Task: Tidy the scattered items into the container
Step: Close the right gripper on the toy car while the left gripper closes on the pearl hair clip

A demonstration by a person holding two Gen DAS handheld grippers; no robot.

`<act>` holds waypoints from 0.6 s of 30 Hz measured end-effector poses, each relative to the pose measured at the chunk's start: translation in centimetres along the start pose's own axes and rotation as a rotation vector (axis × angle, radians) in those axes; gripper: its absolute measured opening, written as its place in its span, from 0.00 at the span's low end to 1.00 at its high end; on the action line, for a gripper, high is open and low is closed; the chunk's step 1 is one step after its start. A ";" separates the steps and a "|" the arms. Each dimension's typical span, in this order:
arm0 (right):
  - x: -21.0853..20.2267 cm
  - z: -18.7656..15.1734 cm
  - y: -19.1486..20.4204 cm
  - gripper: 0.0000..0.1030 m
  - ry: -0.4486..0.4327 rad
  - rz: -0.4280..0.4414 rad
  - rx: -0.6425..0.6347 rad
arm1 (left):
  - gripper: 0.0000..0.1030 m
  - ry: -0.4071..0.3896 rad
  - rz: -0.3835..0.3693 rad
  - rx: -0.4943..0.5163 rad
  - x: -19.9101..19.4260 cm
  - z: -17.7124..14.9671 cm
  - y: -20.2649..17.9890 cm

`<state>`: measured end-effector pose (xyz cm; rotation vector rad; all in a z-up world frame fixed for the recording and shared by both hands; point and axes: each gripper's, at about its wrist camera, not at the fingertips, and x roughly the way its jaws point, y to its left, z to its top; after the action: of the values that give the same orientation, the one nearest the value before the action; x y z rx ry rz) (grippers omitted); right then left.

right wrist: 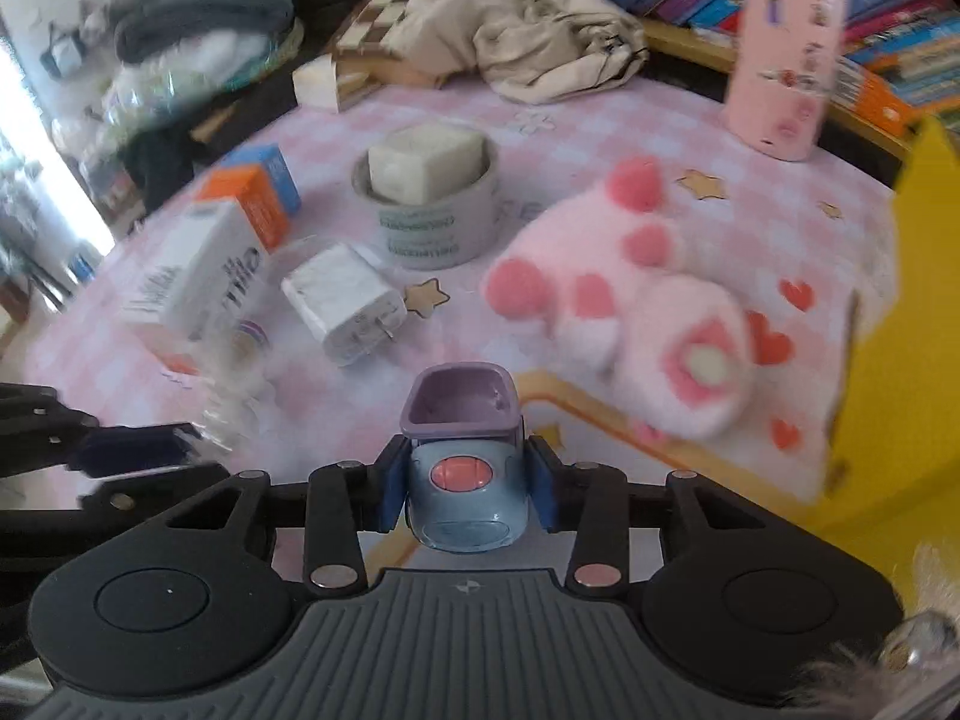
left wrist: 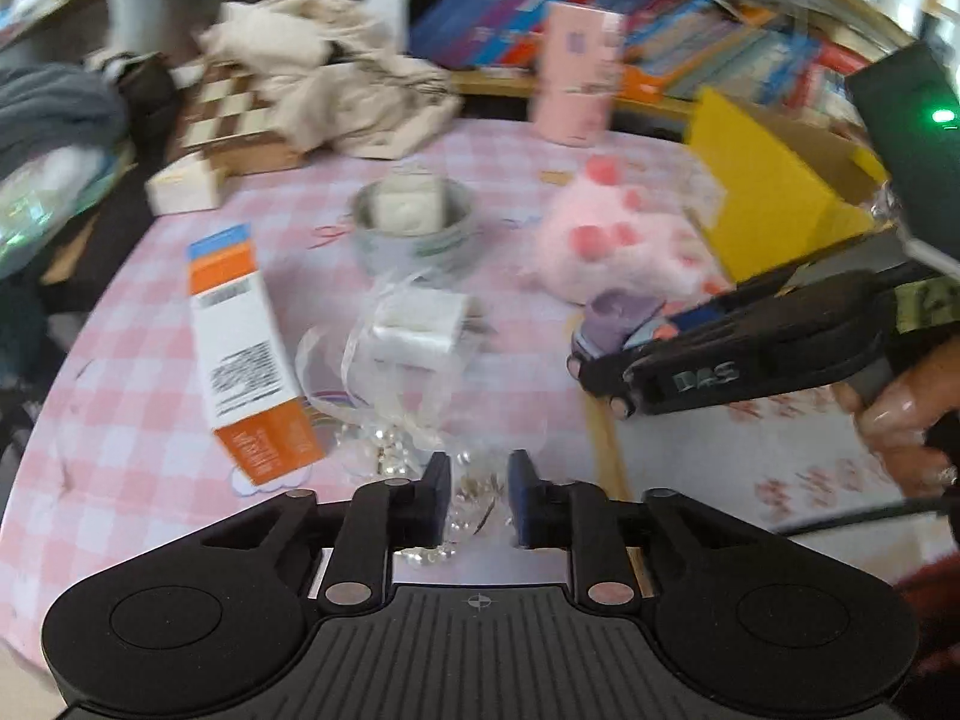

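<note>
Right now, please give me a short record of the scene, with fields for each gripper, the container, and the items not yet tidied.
right gripper: shut on the blue and purple toy car, held above the table
left gripper: open, empty, above a clear bag of beads
container: yellow cardboard box, open, at the right edge of the table
table: pink checked cloth
items not yet tidied: pink plush toy; white charger; tape roll; orange and white carton

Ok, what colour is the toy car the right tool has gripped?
The toy car has a light blue body, lilac top and coral-pink button. It shows best in the right wrist view.
</note>
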<state>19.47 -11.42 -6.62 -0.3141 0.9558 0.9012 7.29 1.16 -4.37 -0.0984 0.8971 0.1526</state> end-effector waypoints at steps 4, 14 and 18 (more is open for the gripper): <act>-2.2 -1.0 -0.5 0.37 -0.003 -0.001 0.051 | 0.54 0.002 0.066 0.054 1.2 -0.5 0.0; -6.0 -2.6 -1.9 0.37 0.011 -0.001 0.216 | 0.92 0.018 0.069 0.121 1.7 0.5 -1.1; -5.8 -3.4 -2.1 0.37 -0.032 -0.042 0.210 | 0.92 0.012 0.067 0.054 3.7 -0.9 -0.7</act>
<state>17.62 -17.76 -4.14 -0.1402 1.0011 0.7582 9.00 0.63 -7.75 -0.0189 0.9160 0.1905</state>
